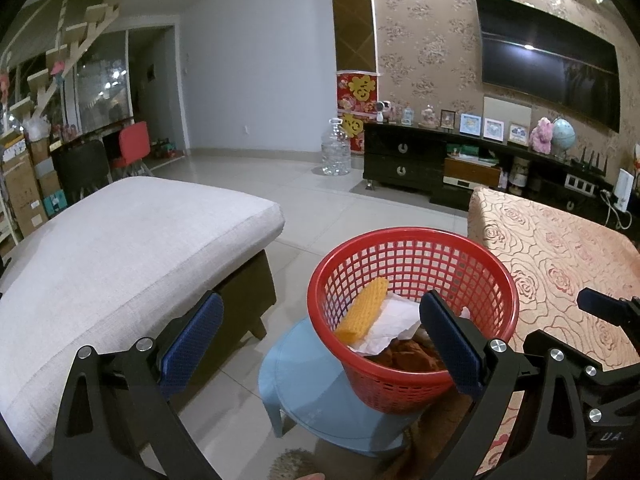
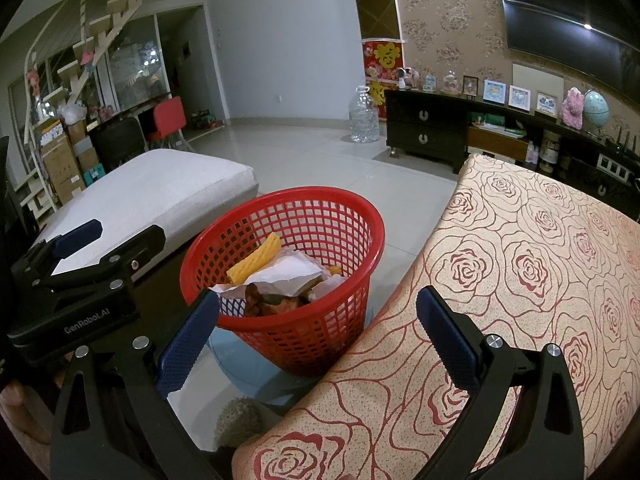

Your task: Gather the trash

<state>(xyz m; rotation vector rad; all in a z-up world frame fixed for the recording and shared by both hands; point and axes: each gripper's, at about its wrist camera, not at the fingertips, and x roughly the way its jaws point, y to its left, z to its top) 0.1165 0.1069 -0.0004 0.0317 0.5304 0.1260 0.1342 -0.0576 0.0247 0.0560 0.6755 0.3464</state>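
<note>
Both the left tool [image 1: 320,344] and right tool [image 2: 318,340] gape wide, empty; the rose-patterned worktop [image 2: 520,280] shows no trash, so the red basket [image 2: 288,264] needs only steadying.

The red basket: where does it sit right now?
The red basket stands on a blue stool on the floor, between the grey cushion and the rose-patterned table, central in both wrist views.

The basket [image 1: 412,240] sits on a stool [image 1: 296,380], trash [image 1: 394,316] inside; a cushioned bench [image 1: 120,248] lies left, the tabletop [image 1: 560,248] right.
</note>
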